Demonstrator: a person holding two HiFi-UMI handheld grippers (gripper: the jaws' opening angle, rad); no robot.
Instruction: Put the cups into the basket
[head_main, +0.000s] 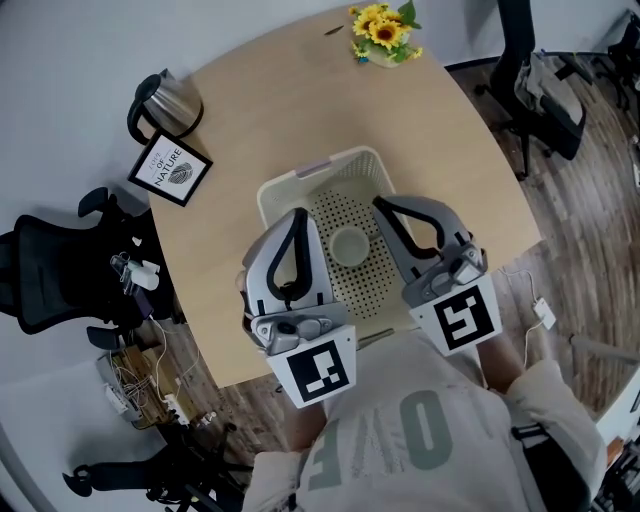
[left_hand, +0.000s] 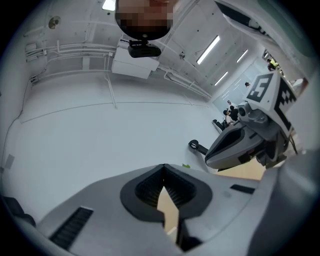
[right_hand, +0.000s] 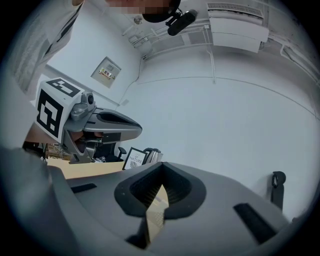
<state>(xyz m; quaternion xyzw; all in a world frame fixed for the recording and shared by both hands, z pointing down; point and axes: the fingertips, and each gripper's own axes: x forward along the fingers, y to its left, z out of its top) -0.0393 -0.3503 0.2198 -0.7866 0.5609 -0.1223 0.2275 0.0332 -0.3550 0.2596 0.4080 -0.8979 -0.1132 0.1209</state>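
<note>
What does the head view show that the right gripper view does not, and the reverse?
Only the head view: the cup in the basket and the flowers. Only the right gripper view: the air conditioner high on the wall, and the right gripper's jaws from close, shut on nothing. Both: the left gripper, the framed picture, the kettle and the table.

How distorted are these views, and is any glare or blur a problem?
Head view: even soft light, mild bowing of the table edge, cup in the basket sharp. Left gripper view: heavy fisheye, black corners, bright ceiling strips, no washout. Right gripper view: same fisheye; its jaws close to the lens look slightly soft.
</note>
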